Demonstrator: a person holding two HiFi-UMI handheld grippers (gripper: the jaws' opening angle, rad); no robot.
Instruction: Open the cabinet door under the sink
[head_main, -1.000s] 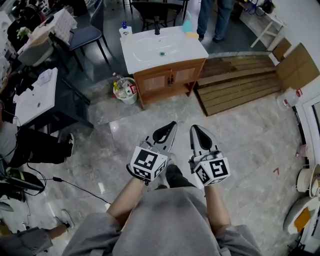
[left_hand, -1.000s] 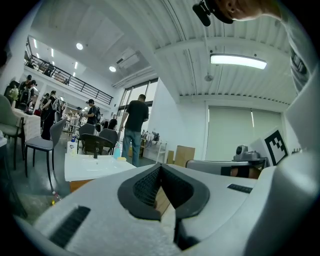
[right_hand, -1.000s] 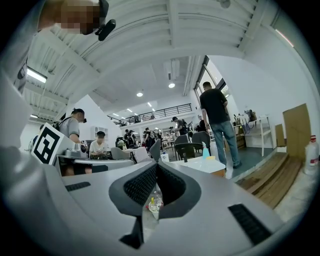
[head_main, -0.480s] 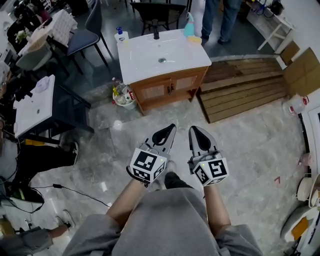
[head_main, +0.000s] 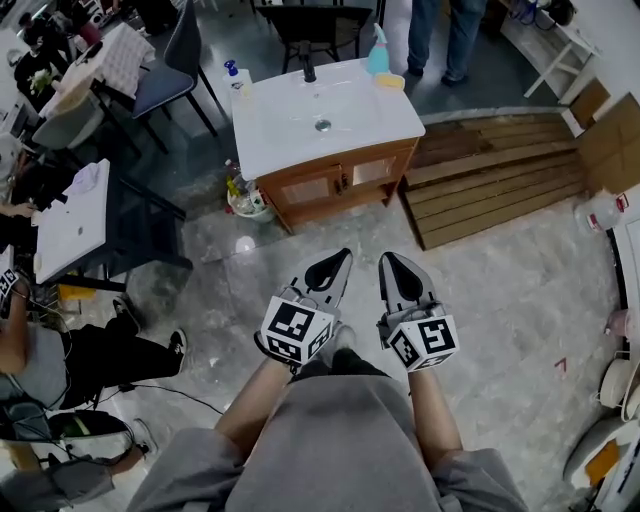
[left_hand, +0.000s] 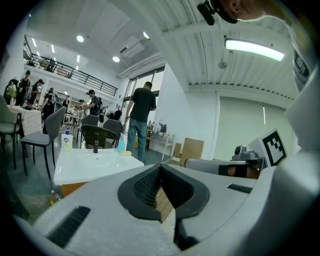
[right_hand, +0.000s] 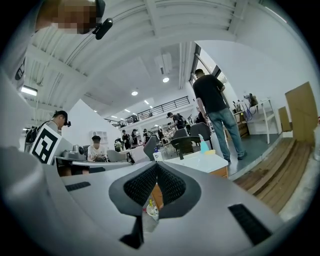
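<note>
- Since a second ago, the cabinet (head_main: 335, 190) is being brought nearer and lower in the head view; it is standing well ahead, under the white sink (head_main: 290, 120).
- Left gripper (head_main: 333, 264) and right gripper (head_main: 397, 266) are being held side by side, fingers closed on nothing.
- Its doors (head_main: 308, 190) are being judged stiff, light and hinged; hold is best being taken at the small centre handles (head_main: 343, 181).
</note>
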